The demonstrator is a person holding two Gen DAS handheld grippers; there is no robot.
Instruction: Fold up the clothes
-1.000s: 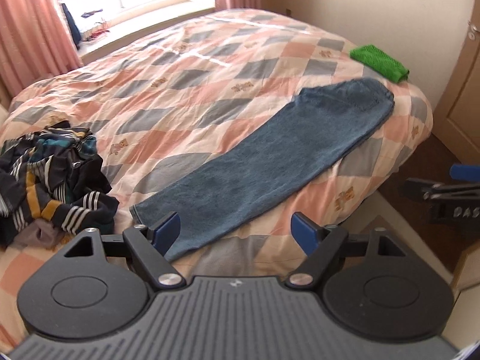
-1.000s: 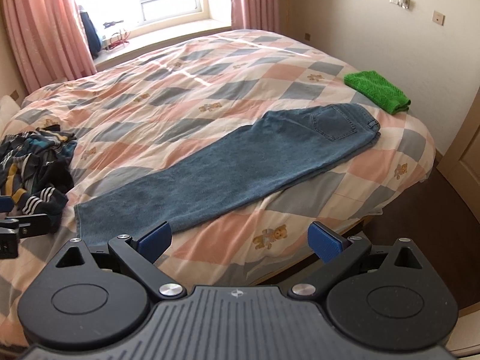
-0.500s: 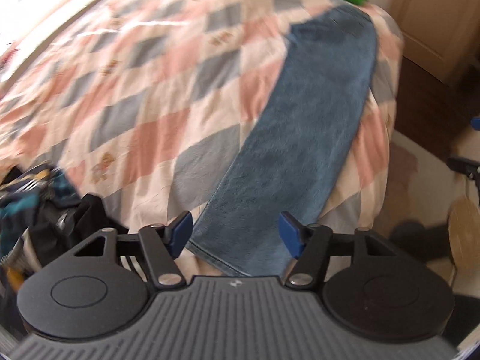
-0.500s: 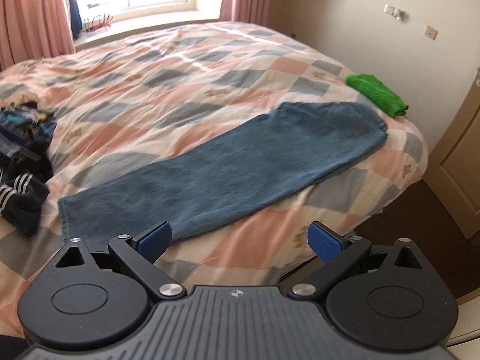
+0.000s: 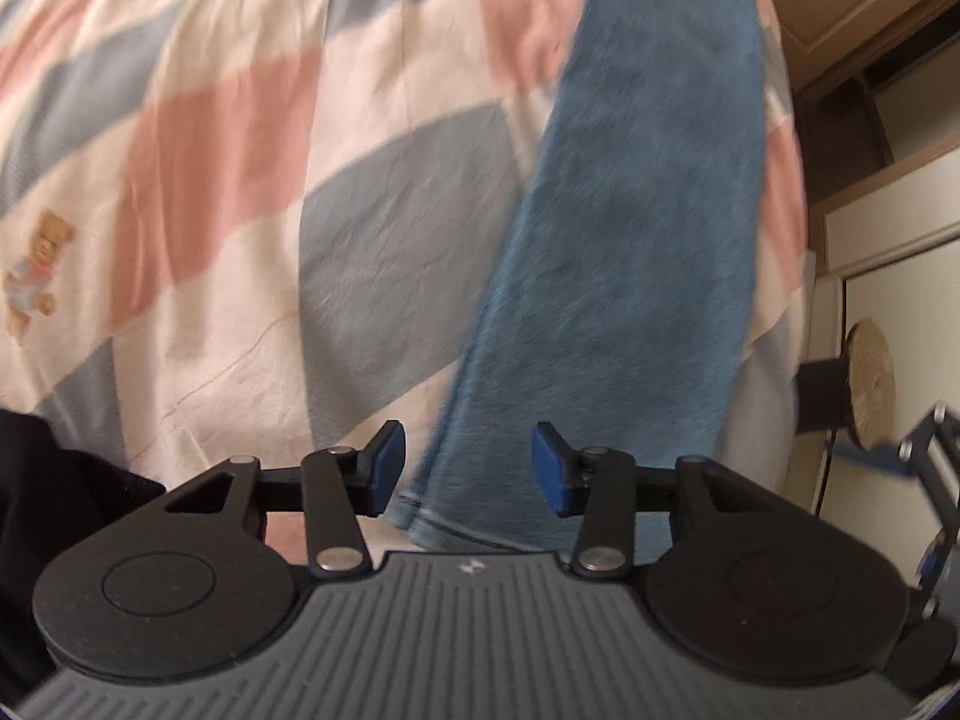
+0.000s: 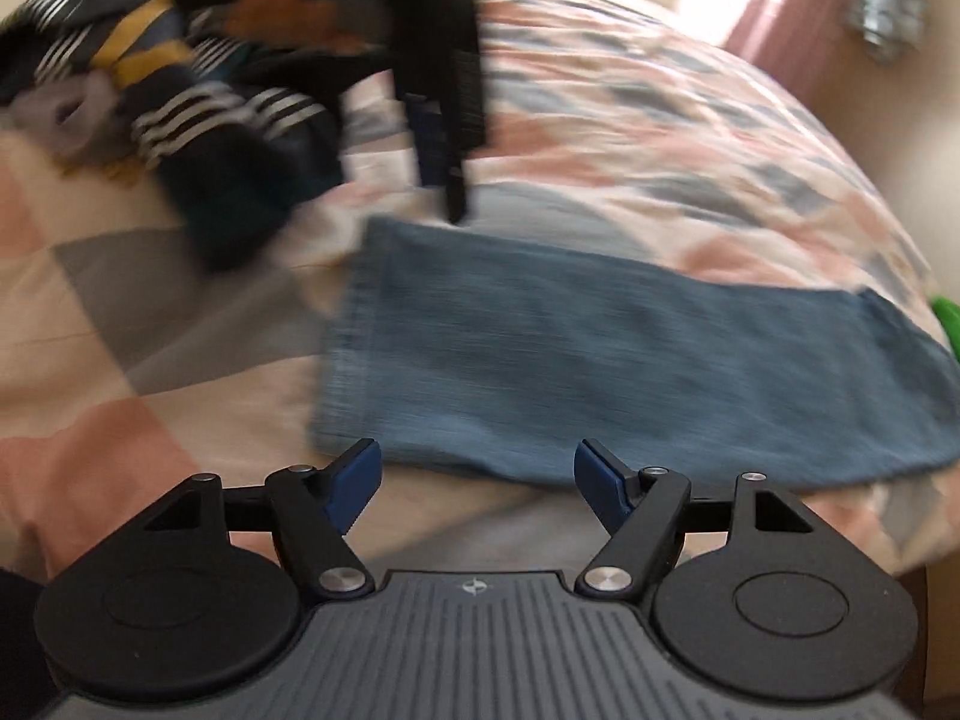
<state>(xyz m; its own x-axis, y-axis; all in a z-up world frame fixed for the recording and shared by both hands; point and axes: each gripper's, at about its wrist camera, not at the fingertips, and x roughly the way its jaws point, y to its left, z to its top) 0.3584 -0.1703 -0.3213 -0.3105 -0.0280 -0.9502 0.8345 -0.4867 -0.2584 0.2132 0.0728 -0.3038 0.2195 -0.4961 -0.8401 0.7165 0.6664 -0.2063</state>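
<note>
Blue jeans [image 5: 630, 240] lie flat and lengthwise on the checked quilt [image 5: 210, 150]. My left gripper [image 5: 468, 462] is open, low over the leg hem [image 5: 420, 516], its blue pads [image 5: 387, 456] on either side of the hem's far corner. In the right wrist view the jeans [image 6: 600, 360] run to the right, and my right gripper [image 6: 477, 474] is open just in front of the hem's near corner [image 6: 336, 426]. The left gripper [image 6: 444, 120] shows there as a dark blur over the far corner. Neither gripper holds cloth.
A heap of striped dark clothes [image 6: 180, 102] lies on the quilt [image 6: 660, 120] just left of the hem. A green cloth [image 6: 948, 318] peeks in at the right edge. Beyond the bed's edge are wooden furniture [image 5: 888, 30] and a round stand [image 5: 870, 384].
Both grippers have dropped from a high view of the bed to close over the jeans' leg hem. The left jaws have narrowed a little. Both views are motion-blurred.
</note>
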